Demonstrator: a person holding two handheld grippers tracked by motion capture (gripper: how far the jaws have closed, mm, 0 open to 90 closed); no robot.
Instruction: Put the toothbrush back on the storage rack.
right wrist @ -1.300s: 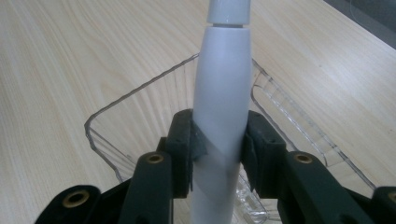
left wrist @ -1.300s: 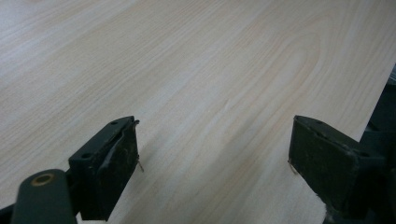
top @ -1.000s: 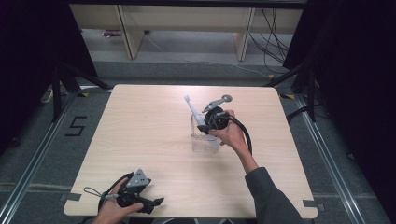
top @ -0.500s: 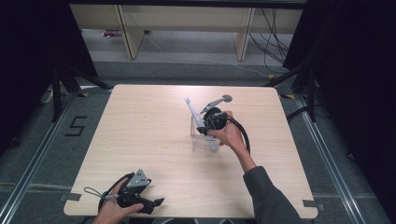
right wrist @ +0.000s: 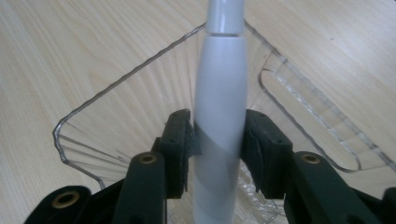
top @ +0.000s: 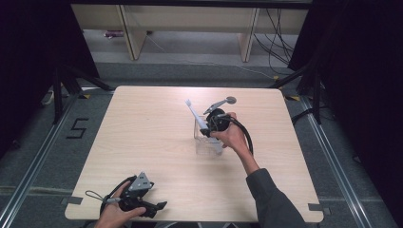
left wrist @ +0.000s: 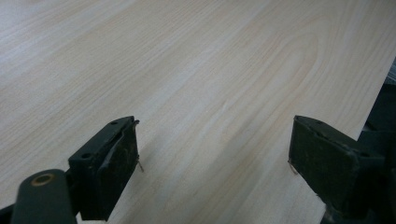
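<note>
A white toothbrush [top: 197, 118] leans up and to the left out of a clear plastic cup [top: 205, 145] at the middle of the table. My right gripper [top: 212, 126] has its pads against the handle [right wrist: 222, 70] just above the cup's rim [right wrist: 116, 88]. Its jaws have just been opening a little, and the handle is still between them and touching both pads. My left gripper [top: 159, 206] rests at the table's near left edge. Its jaws [left wrist: 215, 158] stand wide open over bare wood.
The light wooden table [top: 142, 133] has its near edge just beside the left gripper. A black cable [top: 247, 137] loops from the right gripper along the forearm. Shelving [top: 185, 28] stands on the floor behind the table.
</note>
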